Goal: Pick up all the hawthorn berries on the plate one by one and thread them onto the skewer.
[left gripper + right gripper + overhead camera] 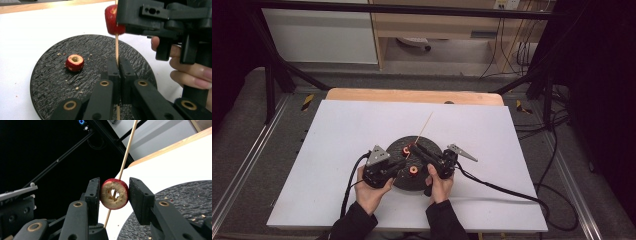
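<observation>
High view: no labels; skewer (424,127) thru fruit ring (114,194).

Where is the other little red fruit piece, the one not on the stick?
The loose hawthorn piece sits on the round black slate plate, left of the left gripper in that gripper's view, apart from the skewer.

My white counter top (362,130) mid-frame, its wooden edge (414,95) along the far side, grey floor (242,130) around me, black frame bars (277,65) upper left, pale wooden cabinet (437,22) top centre, black cables (557,150) trailing at right, dim room
</observation>
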`<state>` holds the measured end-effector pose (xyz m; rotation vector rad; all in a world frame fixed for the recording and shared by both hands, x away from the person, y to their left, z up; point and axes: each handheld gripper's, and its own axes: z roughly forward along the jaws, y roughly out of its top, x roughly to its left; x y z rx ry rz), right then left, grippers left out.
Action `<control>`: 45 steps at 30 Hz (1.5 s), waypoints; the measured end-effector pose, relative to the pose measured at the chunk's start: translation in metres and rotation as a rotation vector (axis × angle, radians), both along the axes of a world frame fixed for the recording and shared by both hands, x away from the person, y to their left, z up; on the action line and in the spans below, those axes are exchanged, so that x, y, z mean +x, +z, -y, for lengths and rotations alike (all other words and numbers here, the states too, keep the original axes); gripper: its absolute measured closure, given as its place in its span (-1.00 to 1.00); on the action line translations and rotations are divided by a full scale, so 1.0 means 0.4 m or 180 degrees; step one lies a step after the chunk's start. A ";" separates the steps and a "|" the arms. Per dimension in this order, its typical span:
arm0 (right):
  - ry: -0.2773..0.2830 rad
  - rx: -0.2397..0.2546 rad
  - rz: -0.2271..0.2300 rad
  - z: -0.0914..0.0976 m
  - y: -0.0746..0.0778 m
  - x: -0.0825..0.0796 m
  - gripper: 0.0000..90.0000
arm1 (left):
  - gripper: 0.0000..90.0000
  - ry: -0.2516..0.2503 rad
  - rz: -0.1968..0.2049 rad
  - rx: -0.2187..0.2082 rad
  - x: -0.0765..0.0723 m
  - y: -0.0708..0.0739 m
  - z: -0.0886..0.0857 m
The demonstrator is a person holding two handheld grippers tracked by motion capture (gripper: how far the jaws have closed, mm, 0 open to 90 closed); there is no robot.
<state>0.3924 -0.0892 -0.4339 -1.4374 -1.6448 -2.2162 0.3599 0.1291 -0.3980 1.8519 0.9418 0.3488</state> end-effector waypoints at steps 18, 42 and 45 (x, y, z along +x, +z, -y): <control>0.0067 -0.0286 0.0106 0.015 0.021 -0.009 -0.09 | 0.96 -0.0081 0.0032 0.0076 -0.017 -0.005 -0.027; 0.0377 -0.1569 -0.0018 0.077 0.062 0.023 -0.83 | 0.96 0.0071 -0.0065 0.0292 -0.071 -0.046 -0.216; 0.0432 -0.1719 -0.0091 0.081 0.065 0.030 -0.85 | 0.96 0.0082 -0.0091 0.0298 -0.075 -0.052 -0.236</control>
